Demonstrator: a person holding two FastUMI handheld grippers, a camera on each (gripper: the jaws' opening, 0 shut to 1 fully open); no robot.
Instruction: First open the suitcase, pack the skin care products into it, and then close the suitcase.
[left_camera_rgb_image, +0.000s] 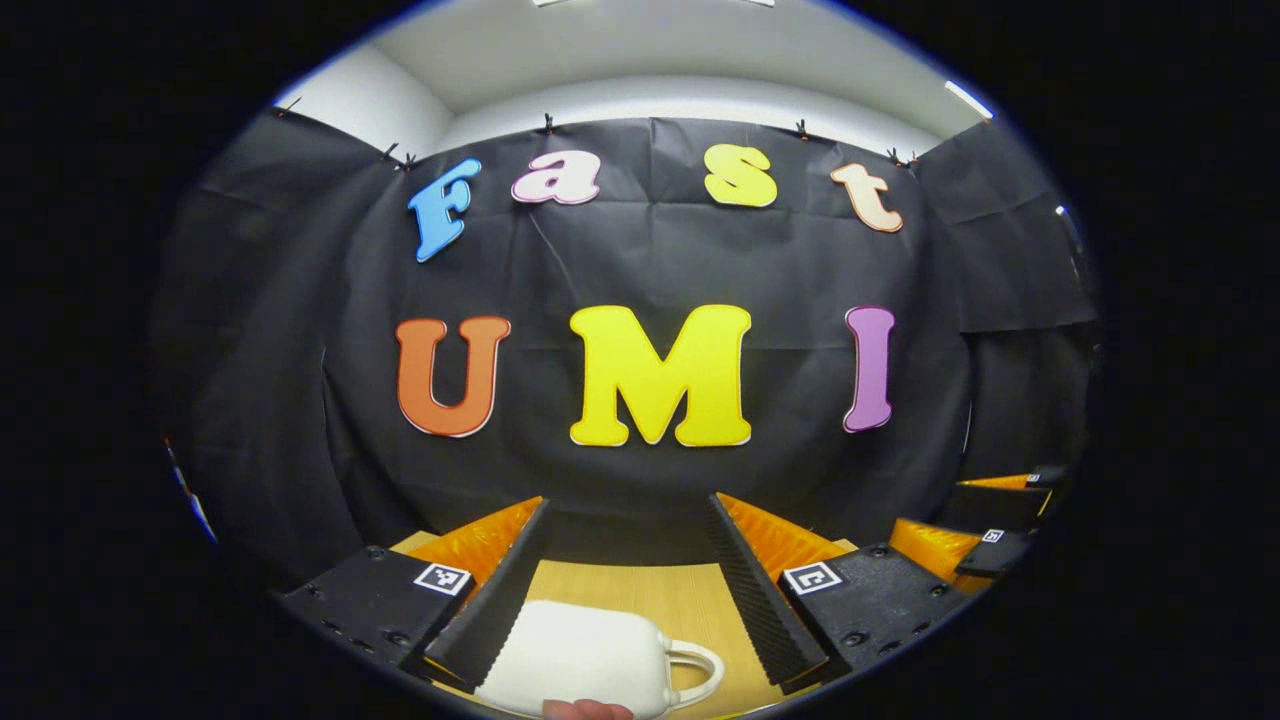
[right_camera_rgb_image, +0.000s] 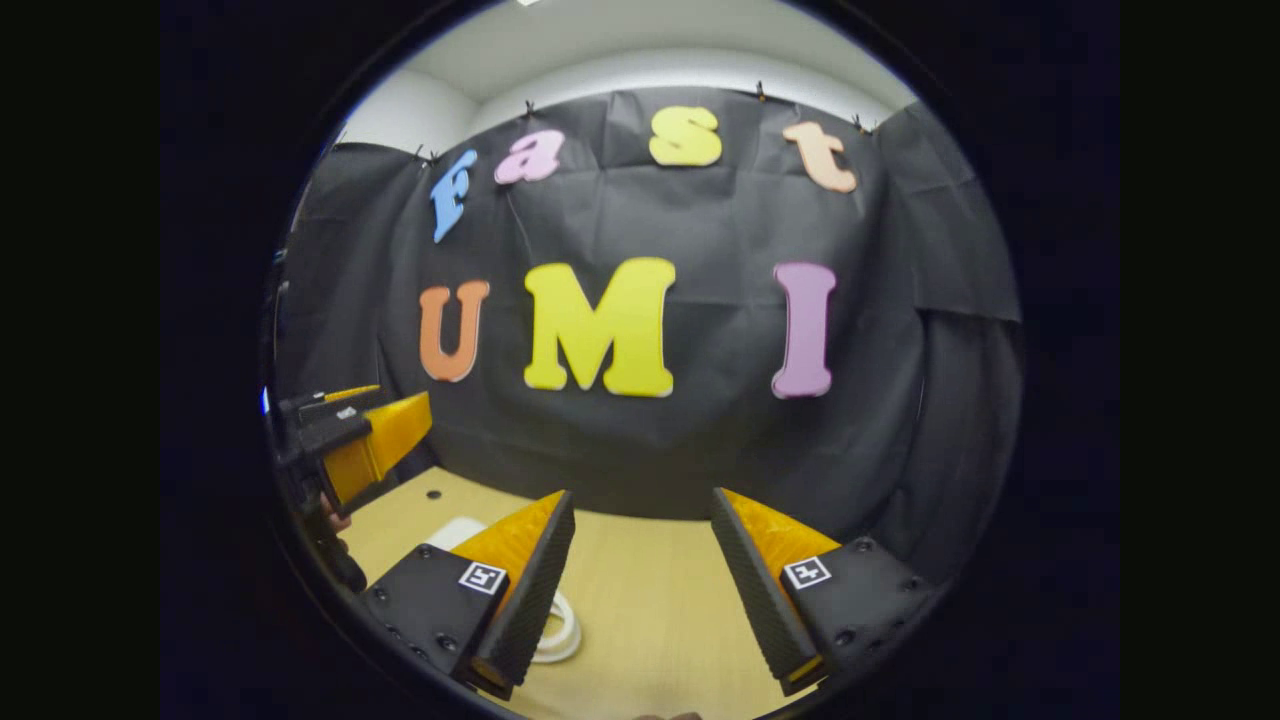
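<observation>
Suitcase (left_camera_rgb_image: 590, 660), white and closed, lies on the table (left_camera_rgb_image: 690, 600) just below your left gripper (left_camera_rgb_image: 630, 570), while your right gripper (right_camera_rgb_image: 640, 570) hovers beside its handle (right_camera_rgb_image: 560, 625), both wide and empty, evidently poised for opening.

Left gripper (left_camera_rgb_image: 630, 560), right gripper (right_camera_rgb_image: 640, 560): black screwed bodies, orange fingers (ribbed black pads), square markers.

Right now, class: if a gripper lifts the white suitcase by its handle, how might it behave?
The white suitcase looks smooth and rounded, so probably hard-shelled, stiff and somewhat slippery. Its thin loop handle sits at one end, so it would likely swing and hang.
</observation>
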